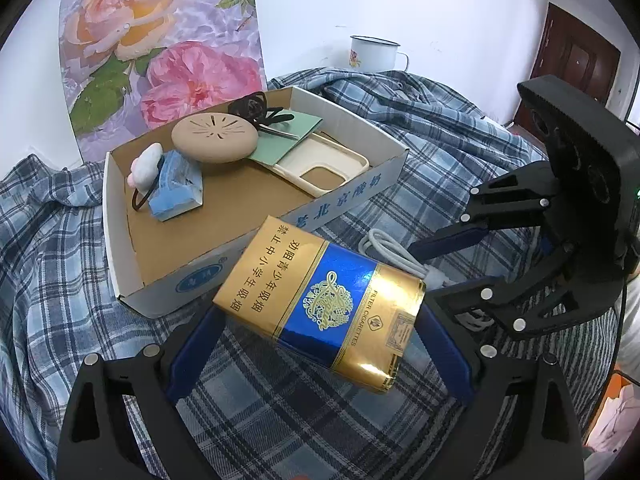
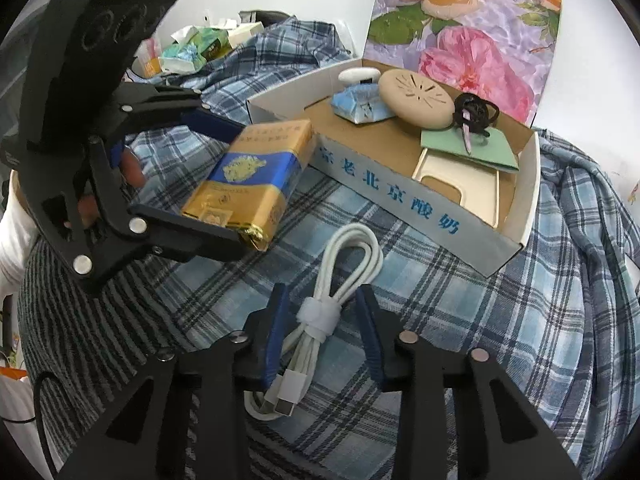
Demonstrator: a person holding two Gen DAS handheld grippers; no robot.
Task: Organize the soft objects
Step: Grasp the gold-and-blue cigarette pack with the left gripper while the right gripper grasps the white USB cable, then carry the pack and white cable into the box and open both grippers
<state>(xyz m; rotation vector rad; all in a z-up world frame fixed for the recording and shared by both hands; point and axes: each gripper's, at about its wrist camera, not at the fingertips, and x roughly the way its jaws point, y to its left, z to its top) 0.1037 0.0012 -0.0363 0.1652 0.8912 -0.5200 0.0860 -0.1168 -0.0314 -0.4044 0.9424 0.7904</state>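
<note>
My left gripper [image 1: 320, 316] is shut on a gold and blue cigarette pack [image 1: 320, 304] and holds it above the plaid cloth, just in front of the cardboard tray [image 1: 256, 240]. The pack also shows in the right wrist view [image 2: 248, 176], held by the left gripper [image 2: 236, 184]. My right gripper [image 2: 320, 320] is open, its fingers on either side of a bundled white USB cable [image 2: 320, 312] lying on the cloth. The right gripper [image 1: 424, 268] and the cable [image 1: 392, 256] show in the left wrist view.
The tray [image 2: 400, 196] holds a beige round disc [image 1: 216, 138], a cream phone case [image 1: 320, 168], a green card [image 1: 292, 136], black hair ties [image 1: 252, 108] and a blue tissue pack [image 1: 176, 188]. A floral board [image 1: 160, 52] leans on the wall. An enamel mug [image 1: 372, 54] stands behind.
</note>
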